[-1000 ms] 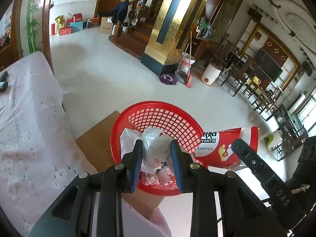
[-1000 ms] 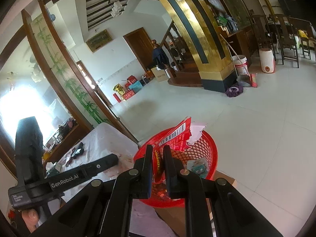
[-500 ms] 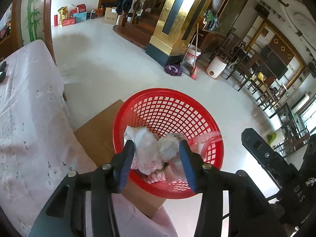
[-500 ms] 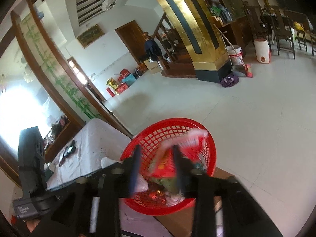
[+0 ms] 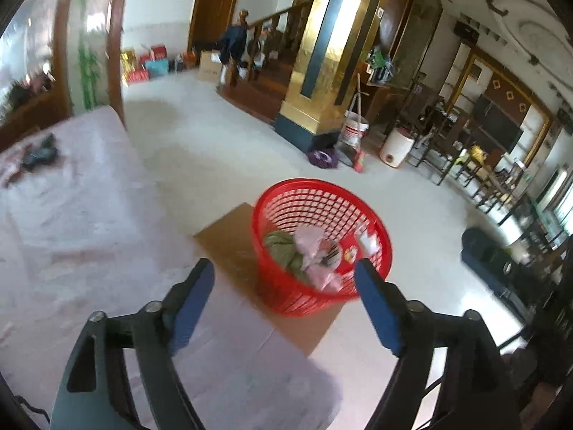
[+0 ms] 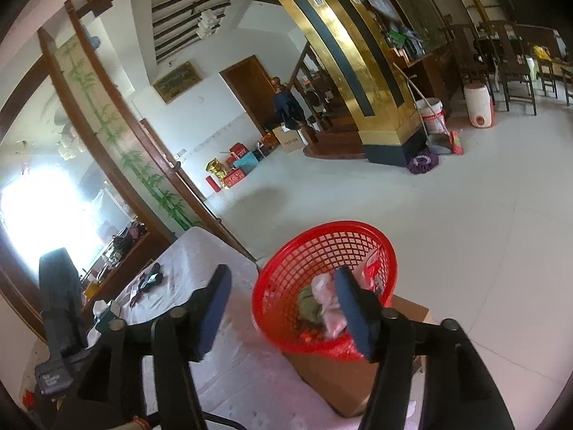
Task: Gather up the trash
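The red mesh basket (image 5: 320, 242) sits on a cardboard box (image 5: 229, 240) just off the table's edge (image 5: 150, 251), holding crumpled green, pink and white trash (image 5: 308, 251). Both the left gripper (image 5: 284, 302) and right gripper (image 6: 283, 308) have just been opening, jaws apart with nothing between them
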A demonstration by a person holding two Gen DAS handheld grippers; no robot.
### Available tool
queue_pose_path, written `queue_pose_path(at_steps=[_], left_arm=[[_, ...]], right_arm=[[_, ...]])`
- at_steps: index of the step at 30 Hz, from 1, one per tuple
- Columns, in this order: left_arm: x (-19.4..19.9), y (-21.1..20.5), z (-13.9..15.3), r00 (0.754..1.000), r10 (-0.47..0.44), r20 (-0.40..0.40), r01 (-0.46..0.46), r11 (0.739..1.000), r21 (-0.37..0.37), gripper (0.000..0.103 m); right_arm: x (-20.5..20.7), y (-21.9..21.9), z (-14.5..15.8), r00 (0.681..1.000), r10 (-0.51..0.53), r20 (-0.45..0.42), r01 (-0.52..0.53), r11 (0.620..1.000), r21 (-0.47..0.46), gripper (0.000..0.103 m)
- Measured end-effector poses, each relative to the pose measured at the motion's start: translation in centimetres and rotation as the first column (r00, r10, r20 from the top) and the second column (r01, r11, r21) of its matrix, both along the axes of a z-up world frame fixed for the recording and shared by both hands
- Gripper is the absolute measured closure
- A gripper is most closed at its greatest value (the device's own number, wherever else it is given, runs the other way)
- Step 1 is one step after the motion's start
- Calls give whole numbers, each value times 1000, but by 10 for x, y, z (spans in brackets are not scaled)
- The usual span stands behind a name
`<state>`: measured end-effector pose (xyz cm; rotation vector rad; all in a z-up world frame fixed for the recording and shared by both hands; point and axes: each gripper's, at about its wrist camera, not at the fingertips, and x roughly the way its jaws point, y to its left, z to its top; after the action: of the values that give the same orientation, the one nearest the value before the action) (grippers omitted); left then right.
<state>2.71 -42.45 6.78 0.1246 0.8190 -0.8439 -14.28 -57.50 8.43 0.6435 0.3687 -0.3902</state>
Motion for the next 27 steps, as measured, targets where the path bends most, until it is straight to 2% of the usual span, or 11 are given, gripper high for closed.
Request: queue_pose_path(at_steps=[4, 11, 14, 19, 27], left_arm=[[-37, 40, 12, 996, 43, 83, -44, 999, 10, 15], [-81, 89, 32, 976, 108, 190, -115, 993, 29, 12], [-92, 111, 38, 972, 130, 198, -137, 990, 21, 12], [-105, 133, 45, 970, 142, 195, -142, 990, -15, 12], [-120, 140, 55, 969, 136, 208, -131, 991, -38, 12]], right_arm=[[-19, 31, 12, 1000, 0, -18, -1, 998, -58, 24], [-43, 93, 33, 994, -2, -107, -21, 976, -216, 16], [-57, 117, 36, 990, 0, -142, -38, 964, -263, 16], [-79, 131, 42, 990, -34, -139, -7, 958, -286, 14], [-85, 144, 47, 989, -49, -141, 4, 953, -303, 13]])
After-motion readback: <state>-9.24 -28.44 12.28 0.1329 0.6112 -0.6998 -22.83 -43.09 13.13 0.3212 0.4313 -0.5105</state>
